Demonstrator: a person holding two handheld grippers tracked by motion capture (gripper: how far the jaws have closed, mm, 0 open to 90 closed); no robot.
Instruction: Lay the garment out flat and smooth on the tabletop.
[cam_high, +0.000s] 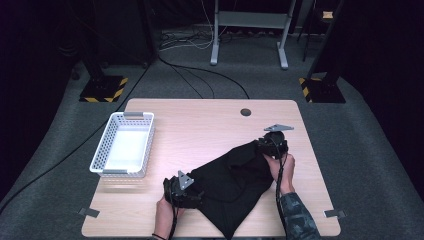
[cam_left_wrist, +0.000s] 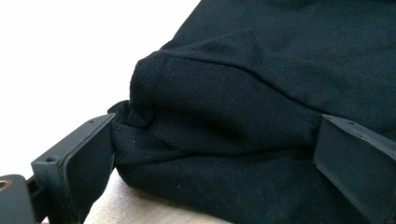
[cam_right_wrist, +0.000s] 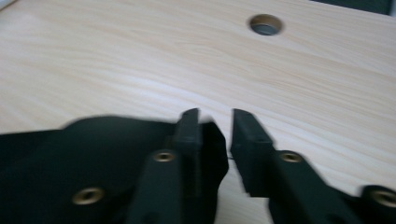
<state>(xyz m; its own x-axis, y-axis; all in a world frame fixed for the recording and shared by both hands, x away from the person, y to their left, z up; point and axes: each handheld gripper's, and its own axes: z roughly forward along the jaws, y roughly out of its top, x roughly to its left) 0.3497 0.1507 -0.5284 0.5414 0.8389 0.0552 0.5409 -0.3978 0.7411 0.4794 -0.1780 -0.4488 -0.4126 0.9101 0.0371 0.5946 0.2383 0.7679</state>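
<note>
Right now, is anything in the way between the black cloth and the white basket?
Nothing visible is. The black cloth lies near the table's front edge, the white basket at the left, with bare wooden table between them. The left gripper sits at the cloth's near-left edge.

The left gripper (cam_left_wrist: 212, 154) has its jaws set wide at eight and four o'clock around a bunched fold of black cloth (cam_left_wrist: 243, 107). Pale wooden table (cam_left_wrist: 135, 210) shows at six o'clock.
</note>
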